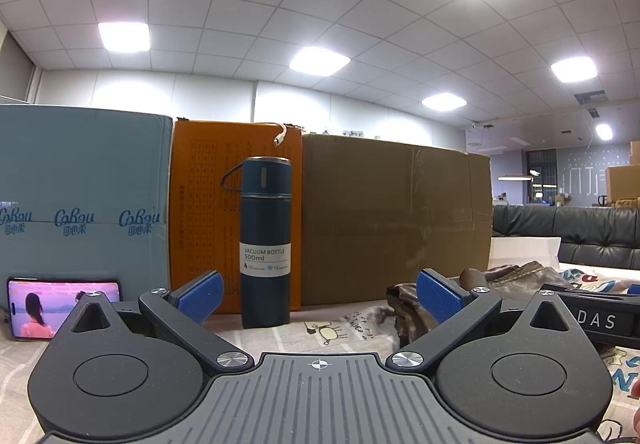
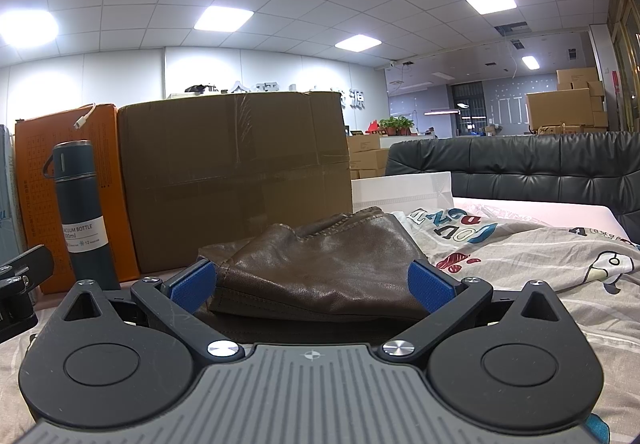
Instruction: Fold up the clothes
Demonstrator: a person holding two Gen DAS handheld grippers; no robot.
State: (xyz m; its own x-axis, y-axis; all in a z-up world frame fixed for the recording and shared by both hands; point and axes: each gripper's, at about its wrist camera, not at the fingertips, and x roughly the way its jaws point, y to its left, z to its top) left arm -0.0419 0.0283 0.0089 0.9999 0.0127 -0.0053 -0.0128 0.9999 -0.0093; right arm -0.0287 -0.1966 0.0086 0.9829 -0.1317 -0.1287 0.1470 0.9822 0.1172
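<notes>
We hold left gripper (image 1: 320,296) wide open, empty, vacuum bottle (image 1: 265,242) ahead | right gripper (image 2: 312,284) wide open, brown garment (image 2: 320,264) between its fingers, ungripped

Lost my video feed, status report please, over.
Both claws open, left, right. Brown leather garment crumpled, unfolded, ahead of right claw. Vacuum bottle upright ahead of left.

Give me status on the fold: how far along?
Looks unstarted or early. Done: nothing clearly; the brown leather garment lies bunched on the printed sheet. In hand: nothing; right gripper is open around its near edge, left gripper is open, facing the vacuum bottle. Left: flattening and folding.
</notes>
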